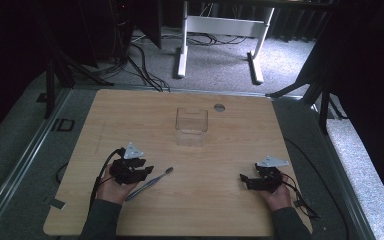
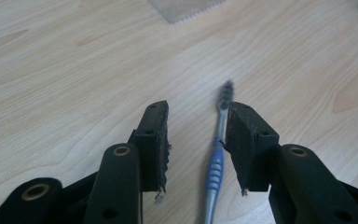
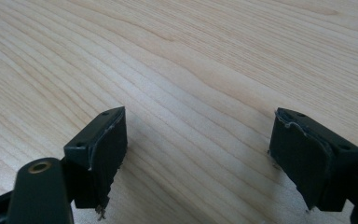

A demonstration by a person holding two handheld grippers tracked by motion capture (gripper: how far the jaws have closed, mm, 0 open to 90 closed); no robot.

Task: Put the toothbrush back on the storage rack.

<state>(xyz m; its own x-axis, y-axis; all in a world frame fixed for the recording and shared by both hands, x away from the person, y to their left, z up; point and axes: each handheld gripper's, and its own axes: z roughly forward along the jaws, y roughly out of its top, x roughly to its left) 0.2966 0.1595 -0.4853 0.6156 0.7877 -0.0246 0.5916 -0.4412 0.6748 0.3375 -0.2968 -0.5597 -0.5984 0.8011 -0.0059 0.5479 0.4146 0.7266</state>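
A blue and grey toothbrush (image 1: 152, 182) lies flat on the wooden table (image 1: 220, 165), bristle head pointing toward the far right. My left gripper (image 1: 146, 172) hovers low over its handle. In the left gripper view the toothbrush (image 2: 214, 168) runs between the two black jaws, close to the right-hand pad (image 2: 237, 140), and neither pad presses on it; the left gripper (image 2: 196, 116) is open. My right gripper (image 1: 243, 180) rests near the front right of the table, also open. The right gripper view has bare wood between the jaws of the right gripper (image 3: 200, 126).
A clear plastic container (image 1: 191, 127) stands upright at the middle back of the table; its base edge (image 2: 182, 9) is ahead of the left gripper. A round grommet hole (image 1: 219, 107) sits behind it. Cables trail off both sides of the table.
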